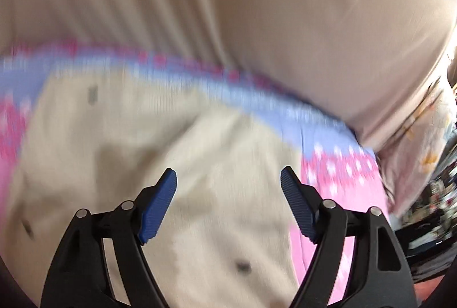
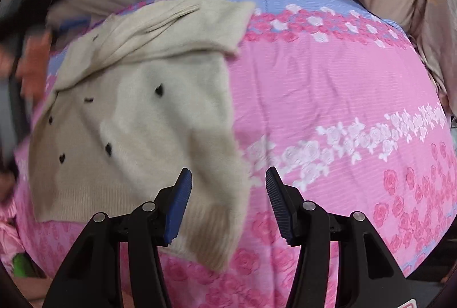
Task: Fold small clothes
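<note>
A cream knit sweater with small black hearts lies on a pink floral blanket, its upper part folded over in a bunched band. One ribbed sleeve cuff trails toward the near edge. My right gripper hovers open over that sleeve, whose edge runs beside the left pad; nothing is pinched. In the blurred left wrist view my left gripper is open above the sweater's cream body, with nothing between its fingers. A blurred hand with a dark tool shows at the sweater's far left.
Beige bedding rises behind the blanket's blue and pink border. A floral pillow sits at the right, with dark clutter beyond it. Bare pink blanket stretches right of the sweater. A green item lies at the lower left edge.
</note>
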Motion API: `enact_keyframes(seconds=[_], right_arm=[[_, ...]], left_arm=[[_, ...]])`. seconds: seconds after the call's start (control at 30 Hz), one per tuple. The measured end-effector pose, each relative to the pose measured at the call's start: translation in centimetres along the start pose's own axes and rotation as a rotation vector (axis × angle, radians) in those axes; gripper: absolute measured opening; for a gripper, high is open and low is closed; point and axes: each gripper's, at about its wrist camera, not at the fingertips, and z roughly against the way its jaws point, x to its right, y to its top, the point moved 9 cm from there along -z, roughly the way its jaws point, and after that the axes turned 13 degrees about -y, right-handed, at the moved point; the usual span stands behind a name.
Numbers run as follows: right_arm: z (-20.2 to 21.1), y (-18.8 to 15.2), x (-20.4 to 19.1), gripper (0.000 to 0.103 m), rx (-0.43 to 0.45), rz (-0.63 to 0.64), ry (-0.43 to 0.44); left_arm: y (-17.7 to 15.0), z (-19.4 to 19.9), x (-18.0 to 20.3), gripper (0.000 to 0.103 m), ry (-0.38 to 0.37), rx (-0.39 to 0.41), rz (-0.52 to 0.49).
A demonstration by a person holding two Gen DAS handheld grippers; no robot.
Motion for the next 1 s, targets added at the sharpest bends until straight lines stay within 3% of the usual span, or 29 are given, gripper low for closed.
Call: enact_keyframes(seconds=[0.03,0.17,0.27,0.37,0.47,0.53,0.57,0.6,0.63,0.73,0.83,0.9,0.97,1.0], right_arm=[[-0.1,0.8,0.4,0.058,0.006,-0.003,0.004],[-1.5,7.2,0.5,0.059,0.066,0.004,0.037],[-2.2,13.4,-2.3,0.059,0.106,0.005,0.133],[-5.2,18.7,-6.6,0.062,0.042,0.004,0.24],[-9.6,22.3,-9.7,0.062,-0.022,-0.05,0.259],[-12.3,23.5,-11.3,0.059,-0.079,-0.107,0.285],[-13.7,23.9,-12.0,0.052,-0.109,-0.144,0.291],[-14.4,24.1,-12.6,0.018,-0.125,-0.169,0.316],[-14.5,24.2,-13.3,0.005,-0.136,-0.19,0.351],[-10.0,25.5,-13.1,0.004,0.022,-0.191,0.387],[-3.8,25.7,-10.2,0.004,0.177,-0.197,0.396],[-3.8,24.7,-8.9,0.004,0.182,-0.179,0.373],[-6.6,22.8,-8.7,0.004,0.104,-0.108,0.283],[-7.3,21.9,-8.5,0.004,0.076,-0.109,0.294]], left_arm=[[-1.9,1.0,-1.1,0.076,0.009,-0.008,0.031],[-5.0,5.0,-5.0,0.079,0.106,0.017,0.107],[-5.6,9.2,-8.7,0.079,0.184,0.052,0.163],[-6.1,12.2,-10.5,0.08,0.228,0.094,0.205],[-7.3,14.2,-11.0,0.08,0.255,0.121,0.225],[-7.7,14.8,-10.8,0.081,0.267,0.128,0.234],[-8.0,15.2,-10.7,0.081,0.266,0.128,0.234],[-8.3,15.4,-10.7,0.081,0.267,0.129,0.234],[-8.6,15.6,-10.7,0.081,0.278,0.127,0.234],[-8.6,15.7,-10.4,0.081,0.278,0.131,0.22],[-8.2,15.5,-10.3,0.081,0.247,0.133,0.22],[-7.8,14.8,-10.2,0.084,0.224,0.127,0.21],[-6.8,13.0,-9.4,0.085,0.193,0.1,0.188],[-6.4,12.4,-9.0,0.086,0.18,0.091,0.18]])
